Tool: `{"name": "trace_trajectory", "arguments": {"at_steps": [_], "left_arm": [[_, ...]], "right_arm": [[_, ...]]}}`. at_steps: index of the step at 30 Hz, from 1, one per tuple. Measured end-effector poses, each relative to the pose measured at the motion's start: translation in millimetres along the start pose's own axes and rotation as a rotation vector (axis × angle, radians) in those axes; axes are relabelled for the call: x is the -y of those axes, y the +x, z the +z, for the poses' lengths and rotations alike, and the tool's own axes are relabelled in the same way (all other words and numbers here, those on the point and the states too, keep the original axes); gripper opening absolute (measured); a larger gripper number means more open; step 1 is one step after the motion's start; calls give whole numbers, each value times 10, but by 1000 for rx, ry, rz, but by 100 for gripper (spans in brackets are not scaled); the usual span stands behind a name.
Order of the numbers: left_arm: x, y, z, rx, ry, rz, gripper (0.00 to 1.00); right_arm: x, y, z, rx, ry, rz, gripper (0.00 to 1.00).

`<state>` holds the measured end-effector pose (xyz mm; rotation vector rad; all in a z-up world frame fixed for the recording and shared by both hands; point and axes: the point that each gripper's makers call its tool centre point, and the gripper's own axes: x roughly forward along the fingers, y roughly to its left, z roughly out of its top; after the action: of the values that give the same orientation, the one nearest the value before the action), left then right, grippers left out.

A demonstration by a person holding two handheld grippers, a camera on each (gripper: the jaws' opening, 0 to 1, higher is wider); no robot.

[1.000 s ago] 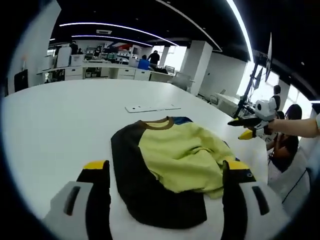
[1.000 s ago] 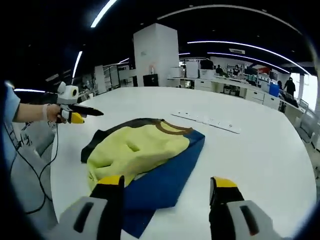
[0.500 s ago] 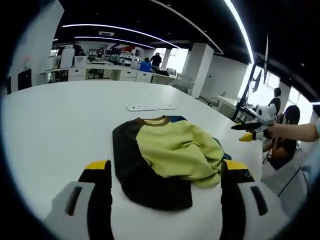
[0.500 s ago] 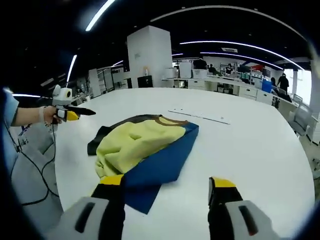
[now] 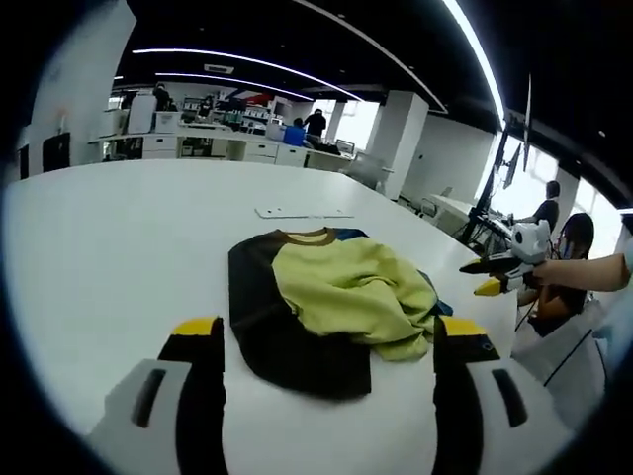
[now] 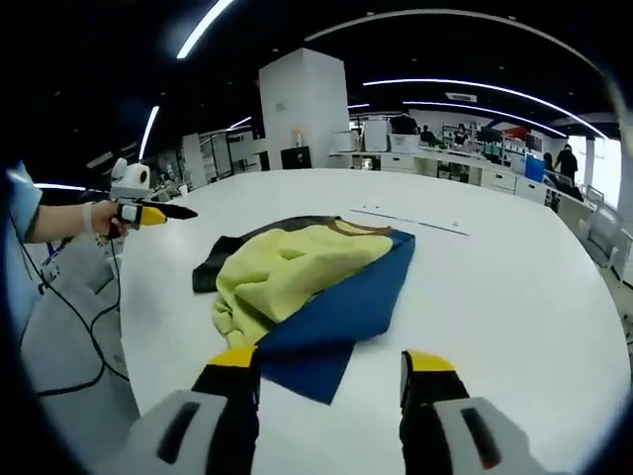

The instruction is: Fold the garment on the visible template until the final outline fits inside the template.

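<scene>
Left gripper view: garment [image 5: 326, 302] bunched on table [image 5: 119, 228] (both grippers gaping).

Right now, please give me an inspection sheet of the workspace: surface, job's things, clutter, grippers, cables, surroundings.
Surface: white table, bare around the cloth.
Job's things: garment, yellow, black and blue, lies bunched, not flat; template: nothing seen.
Clutter: white strip beyond the garment.
Grippers: left gripper and right gripper both open, off the garment, holding nothing.
Cables: black cable hangs beside the table edge.
Surroundings: open office with desks, pillar, ceiling lights, people far off.
</scene>
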<state>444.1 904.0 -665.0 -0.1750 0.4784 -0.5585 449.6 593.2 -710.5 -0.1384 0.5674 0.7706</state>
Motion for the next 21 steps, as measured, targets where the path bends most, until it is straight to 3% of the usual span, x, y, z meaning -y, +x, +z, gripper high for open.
{"name": "trace_trajectory", "arguments": {"at_steps": [11, 14, 21], "left_arm": [[0, -95, -162, -8, -26, 10, 82], [19, -132, -188, -2, -37, 11, 82], [-1, -214, -247, 4, -60, 24, 80]], "right_arm": [[-250, 115, -101, -14, -29, 39, 26], [-282, 163, -211, -62, -106, 43, 22], [-366, 264, -436, -114, -127, 62, 16]]}}
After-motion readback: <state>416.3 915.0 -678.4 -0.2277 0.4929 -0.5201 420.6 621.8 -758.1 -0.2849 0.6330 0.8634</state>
